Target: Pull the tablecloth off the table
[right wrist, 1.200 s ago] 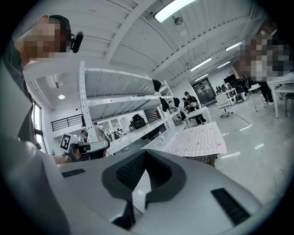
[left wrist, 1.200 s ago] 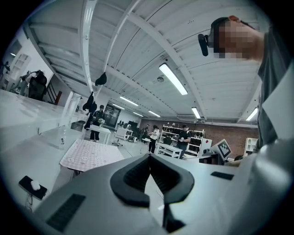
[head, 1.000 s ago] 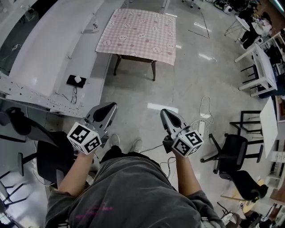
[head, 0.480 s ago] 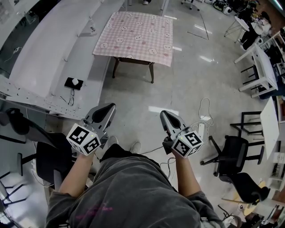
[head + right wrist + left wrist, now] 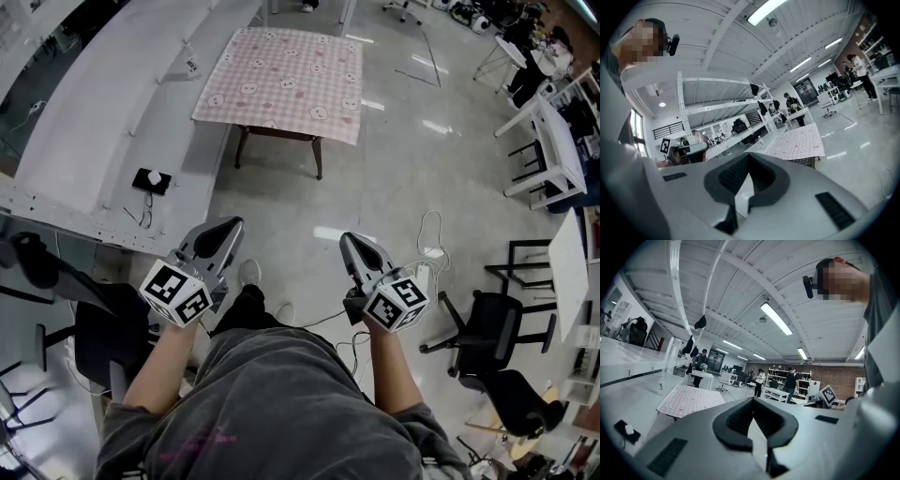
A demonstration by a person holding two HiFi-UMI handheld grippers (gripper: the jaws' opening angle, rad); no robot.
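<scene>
From the head view, the left gripper and right gripper are held side by side in front of the person's body, and both point toward the pink checked tablecloth. It lies spread flat over a small dark-legged table well ahead of them, across bare shiny floor. Only this view shows a long white bench ahead and to the left of the left gripper. The left gripper view shows the left gripper with its jaws closed together on nothing. The tablecloth sits beyond them to the left, and people stand at far benches. The right gripper view shows the right gripper likewise closed and empty. There the tablecloth lies ahead to the right, beside white shelving.
</scene>
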